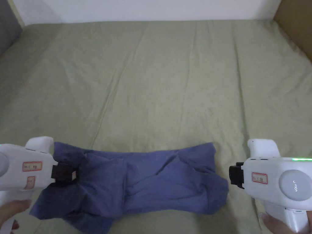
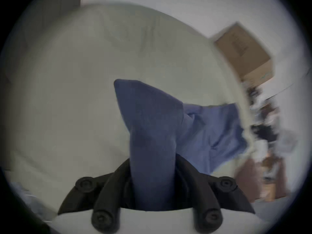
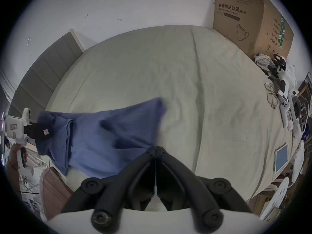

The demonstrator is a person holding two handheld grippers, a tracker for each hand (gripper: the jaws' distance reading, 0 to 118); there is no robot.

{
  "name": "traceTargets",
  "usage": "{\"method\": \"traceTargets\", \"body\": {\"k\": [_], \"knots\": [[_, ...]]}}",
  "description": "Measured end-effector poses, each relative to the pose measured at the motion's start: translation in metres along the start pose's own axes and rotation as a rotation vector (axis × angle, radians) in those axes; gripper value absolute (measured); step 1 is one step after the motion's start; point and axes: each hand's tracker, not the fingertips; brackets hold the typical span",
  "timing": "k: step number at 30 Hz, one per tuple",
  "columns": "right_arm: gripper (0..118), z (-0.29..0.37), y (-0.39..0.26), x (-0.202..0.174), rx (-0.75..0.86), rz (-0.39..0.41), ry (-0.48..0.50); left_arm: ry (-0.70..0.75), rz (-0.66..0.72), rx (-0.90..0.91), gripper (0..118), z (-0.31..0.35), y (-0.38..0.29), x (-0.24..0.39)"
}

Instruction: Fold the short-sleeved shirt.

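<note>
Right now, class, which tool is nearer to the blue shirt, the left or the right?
Left. The left tool is shut on a fold of the blue shirt at its left end. The right tool is shut and empty, just off the shirt's right edge.

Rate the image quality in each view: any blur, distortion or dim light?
Head view: dim, flat light, soft but readable, shirt clear. Left gripper view: fisheye, heavy motion smear on the right side, cardboard box streaked. Right gripper view: fisheye bend and dark corners, mostly sharp, shirt's far corner slightly blurred.
</note>
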Motion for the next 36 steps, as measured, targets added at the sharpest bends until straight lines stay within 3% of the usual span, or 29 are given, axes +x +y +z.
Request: {"method": "traceTargets", "body": {"k": [2, 6, 11, 14, 16, 19, 21, 23, 25, 28, 29, 30, 31, 32, 33, 34, 35, 36], "knots": [[2, 0.001, -0.002, -0.001, 0.001, -0.003, 0.016, 0.061, -0.008, 0.017, 13, 0.009, 0.003, 0.005], [2, 0.005, -0.004, 0.000, 0.011, -0.012, 0.036, -0.078, 0.095, 0.026, 13, 0.011, 0.014, 0.027], [2, 0.012, -0.005, 0.011, 0.028, -0.036, 0.042, -0.399, 0.165, -0.045, 13, -0.011, 0.031, 0.096], [2, 0.015, -0.007, 0.021, 0.032, -0.059, 0.035, -0.523, 0.140, -0.089, 16, -0.037, 0.041, 0.141], [2, 0.018, -0.008, 0.027, 0.038, -0.085, 0.041, -0.510, 0.080, -0.134, 27, -0.057, 0.047, 0.173], [2, 0.019, -0.009, 0.033, 0.038, -0.095, 0.032, -0.514, 0.054, -0.188, 60, -0.081, 0.052, 0.205], [2, 0.020, -0.009, 0.037, 0.039, -0.101, 0.027, -0.590, 0.079, -0.209, 92, -0.094, 0.052, 0.213], [2, 0.019, -0.009, 0.040, 0.039, -0.110, 0.026, -0.706, 0.134, -0.197, 110, -0.093, 0.054, 0.216], [2, 0.017, -0.009, 0.042, 0.039, -0.122, 0.026, -0.756, 0.168, -0.170, 114, -0.087, 0.053, 0.213], [2, 0.015, -0.007, 0.045, 0.043, -0.131, 0.030, -0.682, 0.108, -0.077, 114, -0.066, 0.054, 0.201], [2, 0.015, -0.007, 0.045, 0.046, -0.131, 0.030, -0.627, 0.068, -0.041, 108, -0.057, 0.055, 0.197], [2, 0.015, -0.007, 0.045, 0.050, -0.132, 0.029, -0.575, 0.030, -0.010, 95, -0.048, 0.055, 0.193], [2, 0.016, -0.006, 0.046, 0.056, -0.134, 0.028, -0.521, -0.026, 0.020, 68, -0.041, 0.055, 0.189], [2, 0.016, -0.006, 0.047, 0.060, -0.136, 0.030, -0.483, -0.061, 0.044, 57, -0.033, 0.053, 0.186], [2, 0.016, -0.005, 0.047, 0.062, -0.138, 0.033, -0.454, -0.090, 0.051, 57, -0.029, 0.053, 0.187], [2, 0.016, -0.005, 0.047, 0.064, -0.140, 0.035, -0.438, -0.122, 0.047, 15, -0.027, 0.052, 0.190], [2, 0.016, -0.005, 0.048, 0.066, -0.141, 0.034, -0.436, -0.149, 0.059, 0, -0.027, 0.050, 0.197], [2, 0.016, -0.005, 0.049, 0.069, -0.142, 0.032, -0.445, -0.150, 0.026, 0, -0.031, 0.047, 0.199]]}}
